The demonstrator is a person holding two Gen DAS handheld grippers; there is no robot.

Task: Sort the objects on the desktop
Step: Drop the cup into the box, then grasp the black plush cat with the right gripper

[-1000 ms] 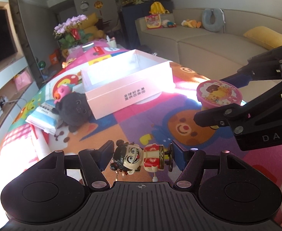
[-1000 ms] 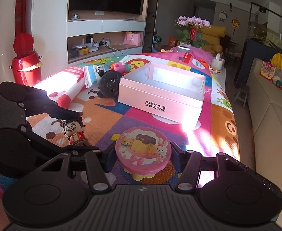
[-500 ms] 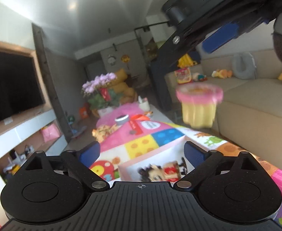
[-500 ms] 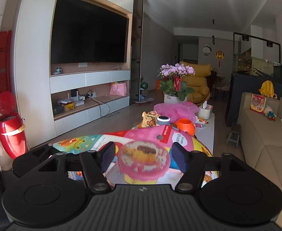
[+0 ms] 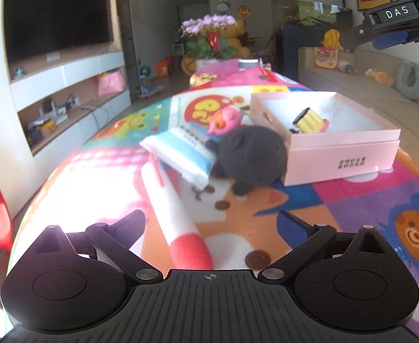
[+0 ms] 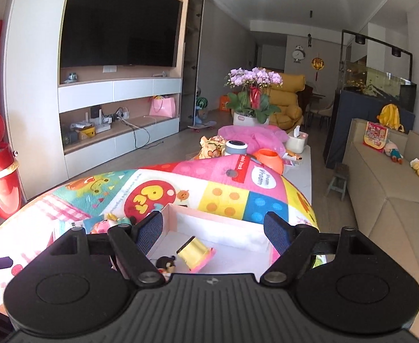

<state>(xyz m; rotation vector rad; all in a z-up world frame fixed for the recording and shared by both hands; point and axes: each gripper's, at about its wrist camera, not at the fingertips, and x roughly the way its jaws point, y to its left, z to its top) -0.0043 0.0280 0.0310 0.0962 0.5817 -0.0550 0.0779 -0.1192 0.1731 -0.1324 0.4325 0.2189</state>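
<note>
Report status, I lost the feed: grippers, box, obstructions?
Both grippers open, empty. Pudding cup and doll in box. Nothing obstructing.

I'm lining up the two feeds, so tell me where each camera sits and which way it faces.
Left wrist: on the left gripper, jaws open and empty, low over the mat, facing the black plush and the pink box; the right gripper shows top right.
Right wrist: on the right gripper, jaws open and empty, above the box, facing down the room to the TV.
Shared: box, yellow cup inside, orchids.
</note>
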